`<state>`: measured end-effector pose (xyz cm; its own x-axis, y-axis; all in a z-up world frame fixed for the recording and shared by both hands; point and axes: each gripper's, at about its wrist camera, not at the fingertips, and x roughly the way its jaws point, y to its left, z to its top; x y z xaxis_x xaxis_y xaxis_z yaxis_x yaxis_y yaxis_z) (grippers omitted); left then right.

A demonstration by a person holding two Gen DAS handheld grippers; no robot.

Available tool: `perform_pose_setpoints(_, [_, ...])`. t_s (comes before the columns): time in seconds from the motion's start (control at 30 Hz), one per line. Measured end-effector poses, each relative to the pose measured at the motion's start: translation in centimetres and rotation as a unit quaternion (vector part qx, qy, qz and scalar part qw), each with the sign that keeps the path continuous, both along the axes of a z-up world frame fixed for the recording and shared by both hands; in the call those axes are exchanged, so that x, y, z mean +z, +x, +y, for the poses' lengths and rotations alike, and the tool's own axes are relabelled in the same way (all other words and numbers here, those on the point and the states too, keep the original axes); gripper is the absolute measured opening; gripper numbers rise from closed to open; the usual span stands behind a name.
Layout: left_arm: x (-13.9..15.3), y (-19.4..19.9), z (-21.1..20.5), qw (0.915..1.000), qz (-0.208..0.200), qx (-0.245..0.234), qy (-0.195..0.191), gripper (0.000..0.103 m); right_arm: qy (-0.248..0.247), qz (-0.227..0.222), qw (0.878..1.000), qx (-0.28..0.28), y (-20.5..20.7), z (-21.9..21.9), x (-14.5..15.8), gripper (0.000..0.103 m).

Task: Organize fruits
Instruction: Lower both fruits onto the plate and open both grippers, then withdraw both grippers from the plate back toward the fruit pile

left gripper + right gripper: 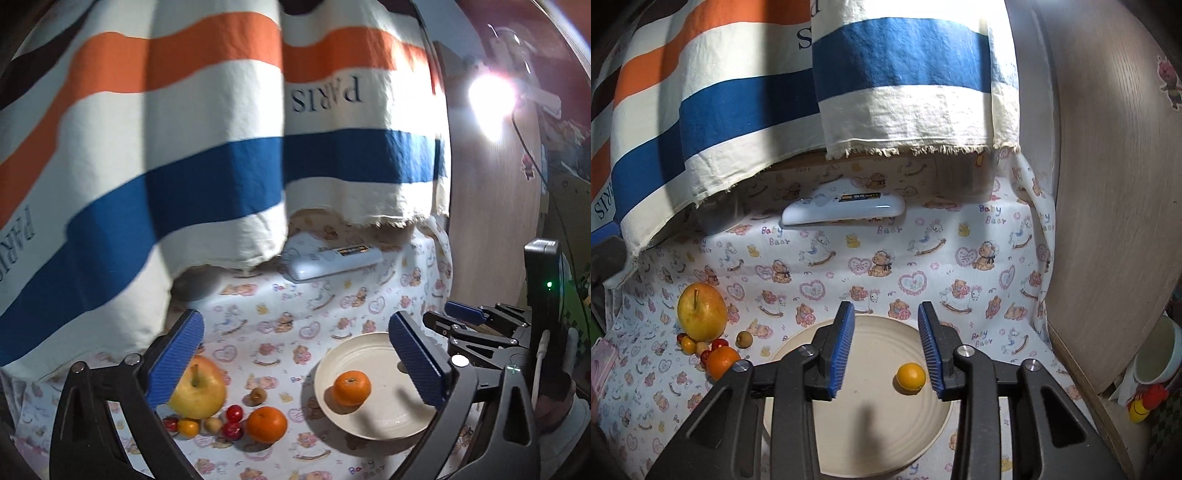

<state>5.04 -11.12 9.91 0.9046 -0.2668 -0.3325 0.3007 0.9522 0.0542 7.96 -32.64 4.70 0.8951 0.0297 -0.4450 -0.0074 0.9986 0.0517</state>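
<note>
Worktop (923, 258): covered in a bear-print cloth.
Left claw (295, 365): spread wide, empty, tilted down above the fruit.
Right claw (886, 350): partly parted, gripping nothing, angled down over the plate (871, 443).
Plate's fruit: one mandarin (352, 387).
Fruit pile: apple (199, 391), orange (266, 424), small fruits beside the plate.

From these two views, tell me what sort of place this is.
Probably a home, perhaps a bedroom corner: a table under a baby-bear print cloth, a striped "PARIS" towel hanging behind, and a white remote lying near the fruit plate.
</note>
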Motion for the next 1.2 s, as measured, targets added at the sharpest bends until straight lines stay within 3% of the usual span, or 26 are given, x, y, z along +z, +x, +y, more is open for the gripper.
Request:
perform_pose_setpoints(0.57, [0.2,-3.8,10.3,0.995,-0.039,0.089,-0.027,0.102,-0.009,-0.046,0.997,0.058,-2.9,7.4,3.9,0.048])
perform_pose_setpoints(1.2, [-5.1,-1.8,17.5,0.9852,0.029,0.147,-0.083,0.102,-0.015,0.0,0.993,0.115,-0.4,14.2,0.5,0.048])
